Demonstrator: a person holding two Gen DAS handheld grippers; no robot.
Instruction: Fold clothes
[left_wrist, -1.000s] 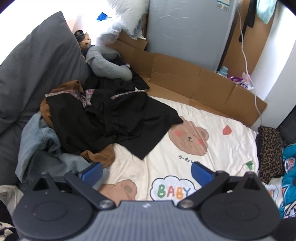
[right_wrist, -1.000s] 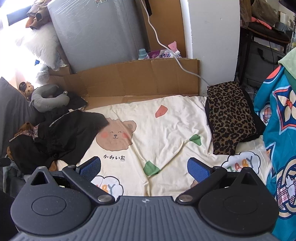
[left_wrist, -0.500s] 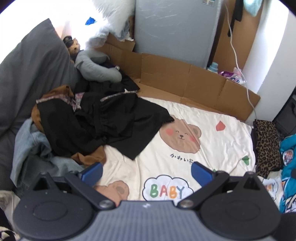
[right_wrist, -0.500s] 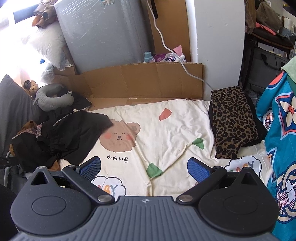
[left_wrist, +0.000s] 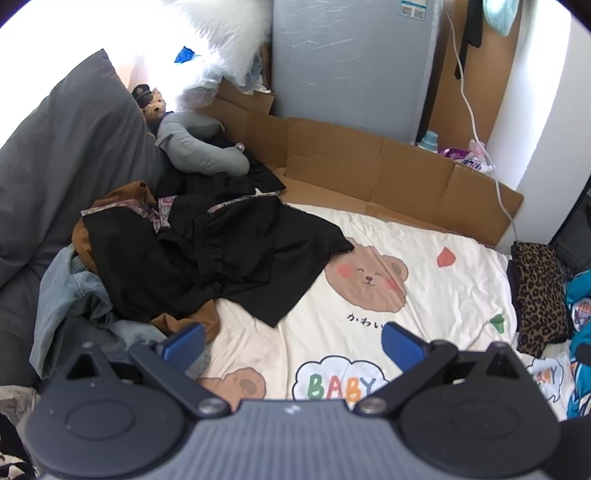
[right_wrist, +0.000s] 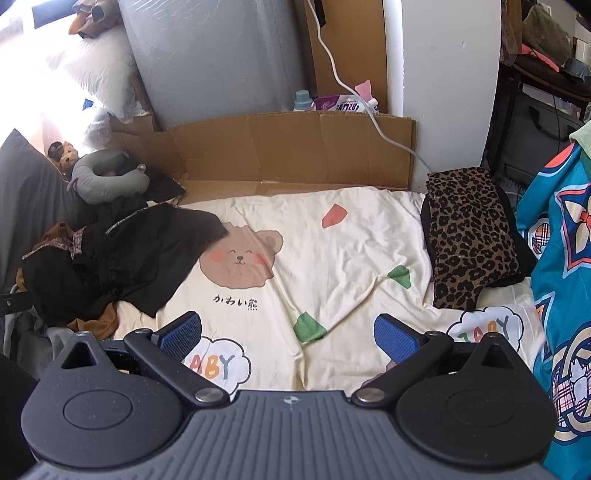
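Clothes sit in a messy pile (left_wrist: 192, 254) on the left side of the bed, and we hold both tools up over the cream sheet (left_wrist: 454, 280) without touching anything. Our left gripper (left_wrist: 291, 341) has its 2 blue fingers wide apart with nothing between them, and our right gripper (right_wrist: 288, 332) is the same, wide apart and holding nothing. On top of the pile lies a black garment (left_wrist: 258, 251), and one corner of it spreads out over the sheet and touches the edge of the printed bear face (right_wrist: 240, 258). Brown cloth (left_wrist: 184, 319) and blue denim (left_wrist: 70, 291) peek out from under it near our left tool. A grey neck pillow (left_wrist: 199, 147) rests at the far end of the pile. On the right edge of the bed sits a folded leopard-print piece (right_wrist: 469, 236), well apart from the pile. Between these 2 the sheet lies open, with a few soft wrinkles. Brown cardboard (right_wrist: 295, 147) stands along the far edge of the bed, and a big grey pillow (left_wrist: 55, 166) lines the left side.
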